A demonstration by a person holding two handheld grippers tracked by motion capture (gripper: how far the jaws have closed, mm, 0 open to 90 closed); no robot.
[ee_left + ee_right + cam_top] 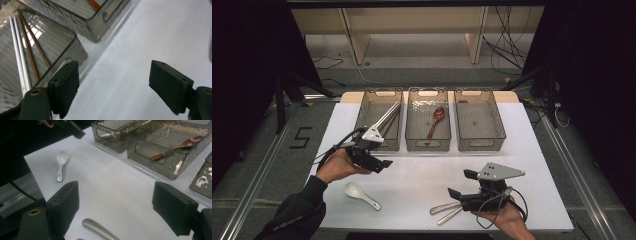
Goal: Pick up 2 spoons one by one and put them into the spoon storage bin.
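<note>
White spoon (361, 195): lies free on the table (427, 175) near its front-left corner, bowl toward the left edge, handle angled toward the front edge; nothing touches it.
Left gripper (382, 164): hovers just in front of the left bin (378, 120), jaws wide, nothing between them.
Right gripper (463, 186): near the front-right corner, jaws wide and empty, just above the metal cutlery handles (447, 210).
Bins: left bin holds chopsticks (23, 52), middle bin (427, 120) holds a brown spoon (435, 122), right bin (479, 120) looks empty.
Likely step: sorting loose cutlery into bins; white spoon is the piece nearest the left gripper.
Risk, slip: glazed spoon sits low and looks smooth; pinching the thin handle off-centre could make it skate or swivel out.
Risk, edge: a nudge toward the front edge could push it off the table.
Risk, bin: the left gripper's closeness to the left bin's front wall means a careless swing could knock it.
Risk, sort: dropping it among the chopsticks would put it in the wrong bin.
Risk, cable: the trailing cable (329, 152) could drag across the spoon.
</note>
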